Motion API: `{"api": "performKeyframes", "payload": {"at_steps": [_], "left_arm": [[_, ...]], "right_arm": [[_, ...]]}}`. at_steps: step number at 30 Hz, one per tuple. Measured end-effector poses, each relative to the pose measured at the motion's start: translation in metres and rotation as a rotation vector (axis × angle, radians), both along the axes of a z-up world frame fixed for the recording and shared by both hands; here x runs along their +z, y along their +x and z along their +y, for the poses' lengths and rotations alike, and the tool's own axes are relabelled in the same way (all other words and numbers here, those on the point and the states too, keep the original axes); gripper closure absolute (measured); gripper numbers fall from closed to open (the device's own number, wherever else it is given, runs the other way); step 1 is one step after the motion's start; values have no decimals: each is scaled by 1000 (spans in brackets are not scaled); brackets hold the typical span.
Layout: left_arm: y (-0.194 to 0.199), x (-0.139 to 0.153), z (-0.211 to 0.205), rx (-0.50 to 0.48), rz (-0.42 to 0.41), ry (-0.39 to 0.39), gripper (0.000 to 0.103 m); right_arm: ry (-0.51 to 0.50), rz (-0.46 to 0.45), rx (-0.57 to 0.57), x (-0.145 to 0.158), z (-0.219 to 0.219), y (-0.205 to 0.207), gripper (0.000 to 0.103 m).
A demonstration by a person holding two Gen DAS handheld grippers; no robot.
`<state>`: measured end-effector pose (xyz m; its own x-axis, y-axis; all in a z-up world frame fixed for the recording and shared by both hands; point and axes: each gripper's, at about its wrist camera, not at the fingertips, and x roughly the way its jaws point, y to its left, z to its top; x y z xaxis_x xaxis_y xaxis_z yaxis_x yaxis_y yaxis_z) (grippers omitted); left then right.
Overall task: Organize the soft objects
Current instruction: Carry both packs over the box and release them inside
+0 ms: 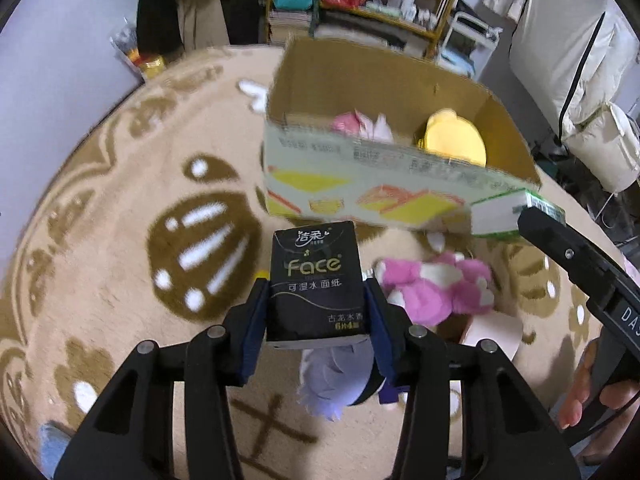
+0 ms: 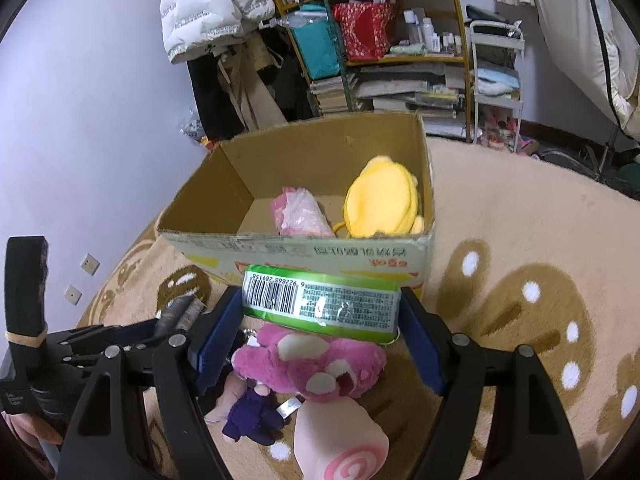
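Observation:
My left gripper [image 1: 316, 300] is shut on a black tissue pack [image 1: 314, 280] marked "Face", held above the rug in front of the cardboard box [image 1: 360, 196]. My right gripper [image 2: 320, 312] is shut on a green tissue pack [image 2: 324, 304], also seen in the left wrist view [image 1: 504, 212], just short of the box's near wall [image 2: 304, 252]. Inside the box lie a yellow plush [image 2: 380, 204] and a pink soft item [image 2: 300, 212]. On the rug below lie a pink plush bear [image 2: 312, 360], a purple plush [image 2: 252, 420] and a pink swirl-roll plush [image 2: 340, 444].
A beige rug with brown pattern [image 2: 520, 300] covers the floor. Cluttered shelves [image 2: 380, 40], a hanging white jacket [image 2: 208, 4] and a white cart [image 2: 496, 80] stand behind the box. A lilac wall [image 2: 80, 120] is at the left. A grey-lilac plush [image 1: 336, 380] lies under my left gripper.

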<state>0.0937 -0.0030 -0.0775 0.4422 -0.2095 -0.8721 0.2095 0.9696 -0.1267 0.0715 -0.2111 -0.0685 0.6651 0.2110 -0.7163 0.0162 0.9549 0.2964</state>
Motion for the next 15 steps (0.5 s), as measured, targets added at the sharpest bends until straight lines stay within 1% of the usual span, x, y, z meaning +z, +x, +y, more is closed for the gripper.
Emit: {"api": "performKeyframes", "payload": {"at_steps": [2,6,11,15], "left_arm": [[-2,9,2,13,-44,-1,58],[-7,31,3,24,-172,15,58],[-9,58,0,34,-321,5,58],[-3,72,-2,28,-387,-10,58]], "right_arm": [[-4,-24,-5,6,-1,-3,22],[5,-70,-20,17,-4,-8,22],[13,-144,-38,32,-12,-15,22],[9,-195,-44,43,-14,-17,22]]}}
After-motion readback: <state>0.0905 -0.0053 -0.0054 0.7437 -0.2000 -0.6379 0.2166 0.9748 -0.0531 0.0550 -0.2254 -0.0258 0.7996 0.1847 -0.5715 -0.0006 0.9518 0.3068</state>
